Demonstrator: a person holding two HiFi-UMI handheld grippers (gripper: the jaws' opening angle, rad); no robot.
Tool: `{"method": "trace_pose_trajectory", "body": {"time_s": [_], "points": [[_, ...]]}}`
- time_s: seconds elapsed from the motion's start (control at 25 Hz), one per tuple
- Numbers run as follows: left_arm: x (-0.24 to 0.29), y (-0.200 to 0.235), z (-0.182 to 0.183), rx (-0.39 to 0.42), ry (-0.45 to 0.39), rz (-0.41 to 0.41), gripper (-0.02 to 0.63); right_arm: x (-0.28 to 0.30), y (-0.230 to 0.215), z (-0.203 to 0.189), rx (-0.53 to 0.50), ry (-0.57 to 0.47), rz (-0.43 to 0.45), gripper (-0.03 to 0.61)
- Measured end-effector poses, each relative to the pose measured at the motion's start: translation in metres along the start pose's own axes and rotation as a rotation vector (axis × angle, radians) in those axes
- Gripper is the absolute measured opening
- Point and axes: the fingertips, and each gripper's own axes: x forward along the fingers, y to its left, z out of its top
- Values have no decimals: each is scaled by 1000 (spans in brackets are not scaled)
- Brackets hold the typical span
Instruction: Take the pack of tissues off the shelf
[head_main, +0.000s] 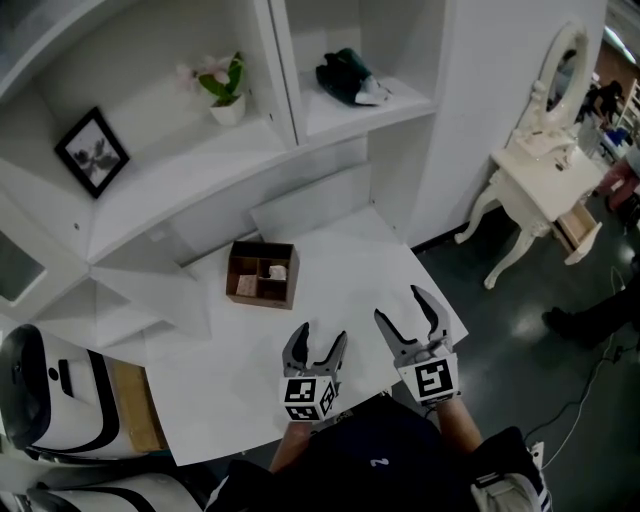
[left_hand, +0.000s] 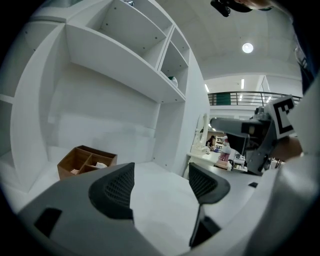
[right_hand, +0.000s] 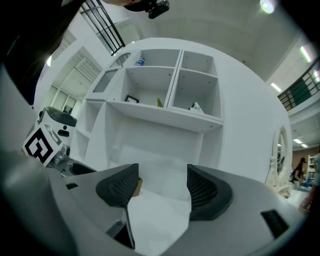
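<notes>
The pack of tissues (head_main: 350, 78), dark green with a white end, lies in the upper right compartment of the white shelf unit (head_main: 300, 130); the right gripper view shows it small as the pack (right_hand: 196, 106). Both grippers hover low over the white table (head_main: 340, 270), near its front edge and far below the pack. My left gripper (head_main: 321, 335) is open with nothing between its fingers, as the left gripper (left_hand: 162, 185) shows in its own view. My right gripper (head_main: 400, 305) stands open and empty beside it, and the right gripper (right_hand: 161, 185) points toward the shelf.
A wooden divided box (head_main: 262, 273) sits on the table ahead of the grippers. A potted plant (head_main: 225, 90) and a framed picture (head_main: 92, 152) stand in the left compartment. A white dressing table with mirror (head_main: 545, 170) is at the right, a white machine (head_main: 50, 390) at the left.
</notes>
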Motion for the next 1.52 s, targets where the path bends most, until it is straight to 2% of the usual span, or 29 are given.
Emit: {"method": "trace_pose_trajectory", "body": {"time_s": [0.16, 0.4, 0.92, 1.12, 1.28, 1.52], "points": [[3, 1, 4, -2, -7, 26, 341, 11, -24, 42, 27, -122, -22, 275], [10, 3, 8, -3, -15, 54, 341, 36, -63, 95, 51, -240, -19, 262], [20, 6, 17, 3, -36, 115, 341, 81, -122, 198, -35, -430, 2, 240], [20, 12, 20, -2, -42, 141, 341, 111, -137, 216, -59, -437, -3, 238], [18, 16, 21, -12, -51, 172, 341, 138, -148, 229, -86, -421, -9, 210], [12, 26, 18, -34, -55, 208, 341, 176, -166, 234, -63, -375, -12, 210]]}}
